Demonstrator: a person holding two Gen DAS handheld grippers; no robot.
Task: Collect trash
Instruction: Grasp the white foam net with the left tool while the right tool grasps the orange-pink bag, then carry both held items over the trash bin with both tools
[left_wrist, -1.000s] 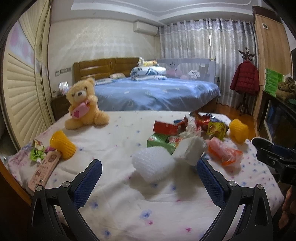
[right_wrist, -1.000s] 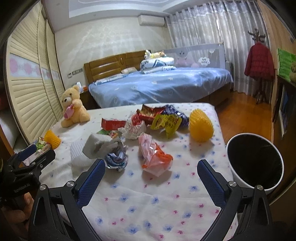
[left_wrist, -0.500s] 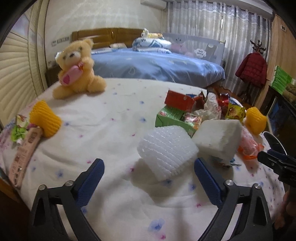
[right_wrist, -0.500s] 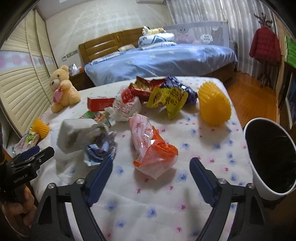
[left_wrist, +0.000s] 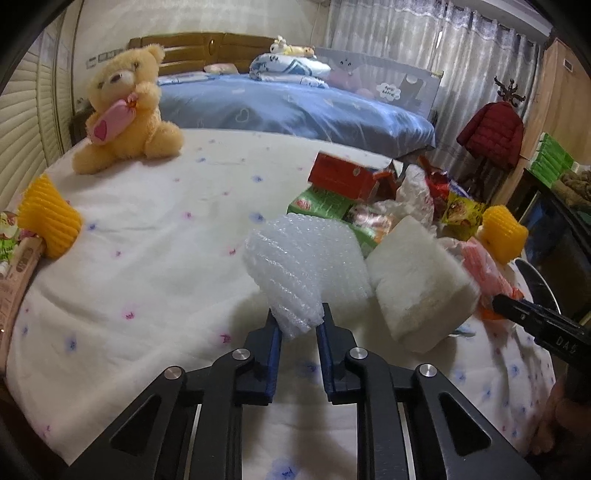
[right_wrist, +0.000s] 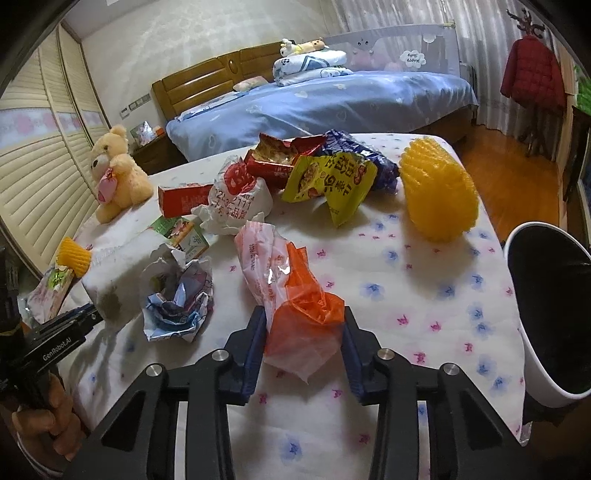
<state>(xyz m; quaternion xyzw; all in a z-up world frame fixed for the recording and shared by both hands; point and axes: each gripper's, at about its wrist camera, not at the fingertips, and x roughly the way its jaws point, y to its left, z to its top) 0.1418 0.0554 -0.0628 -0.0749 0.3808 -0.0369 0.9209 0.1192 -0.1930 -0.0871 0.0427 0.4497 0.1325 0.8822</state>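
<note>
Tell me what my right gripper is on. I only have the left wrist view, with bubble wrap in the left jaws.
Observer: The right gripper is closing on the orange and pink plastic bag, which sits between its pads.
Operator: Where is the bin?
Observer: The white bin with a black liner stands off the table edge, right of that gripper.
Operator: Anything behind the foam block?
Observer: A crumpled blue and white wrapper lies against the foam block.

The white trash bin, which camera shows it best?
The right wrist view. There the white trash bin stands at the right edge beside the table, its dark inside and white rim plain to see. The left wrist view shows only a thin curved sliver of its rim at the right, behind the pile of wrappers.
</note>
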